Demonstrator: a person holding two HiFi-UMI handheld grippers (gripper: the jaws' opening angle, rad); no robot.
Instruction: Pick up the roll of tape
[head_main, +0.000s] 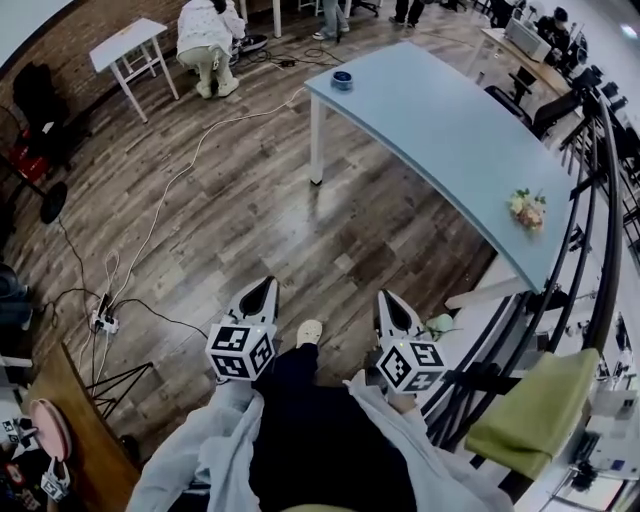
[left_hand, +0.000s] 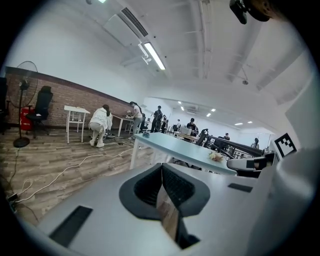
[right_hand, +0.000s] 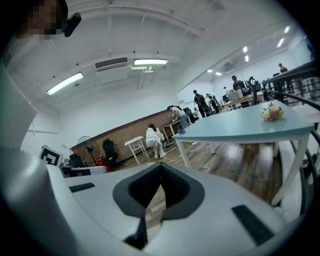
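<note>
The roll of tape (head_main: 341, 80) sits at the far left corner of the table (head_main: 450, 140), well ahead of both grippers; left gripper (head_main: 264, 287) and right gripper (head_main: 389, 299) are clenched, empty, neither clearly nearer

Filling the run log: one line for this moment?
left gripper: shut, empty; right gripper: shut, empty; roll of tape: on table, far corner, untouched

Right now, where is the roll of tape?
In the head view, the roll of tape lies on the far corner of the light blue table, top centre of the picture, well away from the flowers near the opposite end.
</note>
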